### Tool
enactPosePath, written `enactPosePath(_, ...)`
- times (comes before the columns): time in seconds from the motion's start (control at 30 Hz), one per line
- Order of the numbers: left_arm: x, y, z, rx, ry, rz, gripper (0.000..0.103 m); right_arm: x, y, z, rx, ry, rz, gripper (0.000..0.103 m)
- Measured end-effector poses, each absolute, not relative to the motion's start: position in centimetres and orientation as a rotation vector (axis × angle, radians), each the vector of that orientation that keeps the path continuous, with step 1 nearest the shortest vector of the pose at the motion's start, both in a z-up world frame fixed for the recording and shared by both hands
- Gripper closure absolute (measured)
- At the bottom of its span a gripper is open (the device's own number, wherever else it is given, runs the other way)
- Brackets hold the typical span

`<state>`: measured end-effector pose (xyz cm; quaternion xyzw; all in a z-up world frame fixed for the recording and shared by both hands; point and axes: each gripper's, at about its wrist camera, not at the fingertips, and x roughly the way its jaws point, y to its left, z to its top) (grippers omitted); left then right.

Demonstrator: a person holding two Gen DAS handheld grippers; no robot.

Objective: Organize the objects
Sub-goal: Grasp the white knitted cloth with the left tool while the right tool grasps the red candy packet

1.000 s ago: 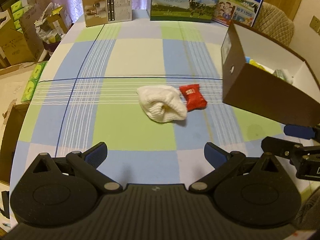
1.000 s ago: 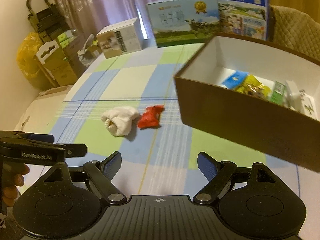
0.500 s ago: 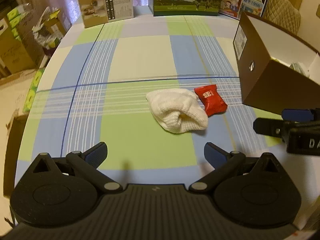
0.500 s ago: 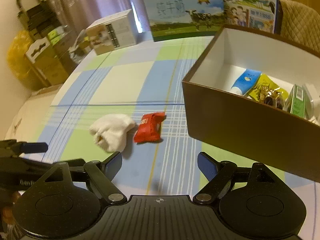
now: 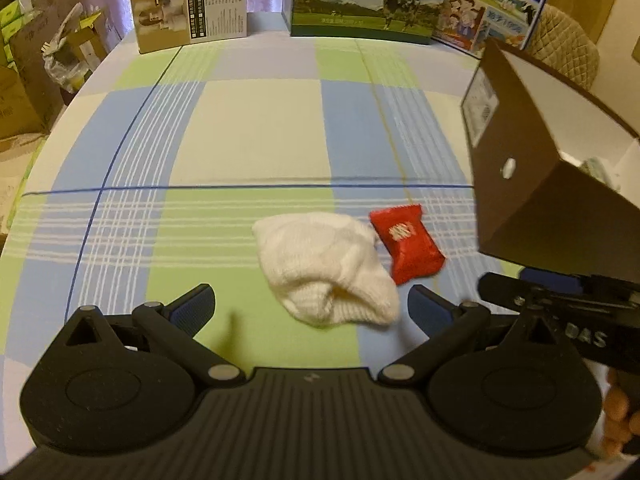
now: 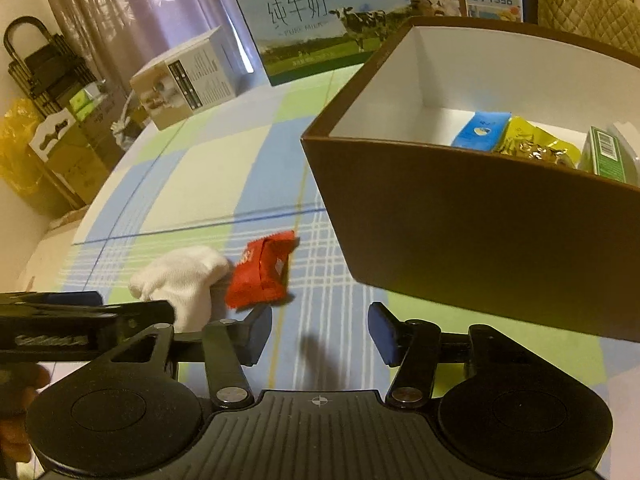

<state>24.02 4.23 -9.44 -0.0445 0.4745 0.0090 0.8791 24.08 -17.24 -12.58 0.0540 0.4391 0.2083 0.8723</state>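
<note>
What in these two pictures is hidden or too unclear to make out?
- Brown box contents: the left wrist view's near wall hides them; the right wrist view's frame edge cuts some off.
- Red packet label: too small and blurred in both views.
- White sock: the left gripper's finger covers its near end in the right wrist view.

The brown box [image 5: 532, 200] runs off the left-wrist view's right edge, its contents mostly hidden behind its wall. White sock [image 6: 180, 284] partly masked by the left tongs [image 6: 80, 320]. Red packet's [image 6: 262, 272] print too blurred to read.
</note>
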Motion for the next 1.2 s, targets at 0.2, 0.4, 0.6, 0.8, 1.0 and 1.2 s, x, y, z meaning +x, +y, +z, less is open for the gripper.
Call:
enactPosePath(0.2, 25.8, 4.4, -10.6, -0.114, 1.001, 0.035, 0.004, 24.5, -17.2, -13.1, 0.109, 0.904, 0.421, 0.051)
enactPosePath(0.4, 26.9, 4.2, -11.5, -0.098, 1.0, 0.038, 0.016, 24.5, -17.0, -13.2, 0.105, 0.898, 0.432, 0.051)
enactPosePath(0.6, 26.5, 4.3, -11.1, -0.078, 0.988, 0.012, 0.045, 24.5, -16.2, -13.3, 0.088, 0.878, 0.462, 0.051)
enactPosePath(0.8, 25.9, 6.0, -10.8, -0.047, 0.983, 0.095, 0.049, 24.7, -14.3, -13.7, 0.071, 0.862, 0.5, 0.051)
enactPosePath(1.0, 25.9, 8.0, -10.9, -0.101, 0.99, 0.141, 0.048, 25.7, -11.7, -14.2, 0.013, 0.839, 0.486, 0.051)
enactPosePath(1.2, 26.0, 7.7, -11.1, -0.089, 0.985, 0.151, 0.046, 26.4, -10.7, -15.6, 0.003, 0.849, 0.496, 0.051)
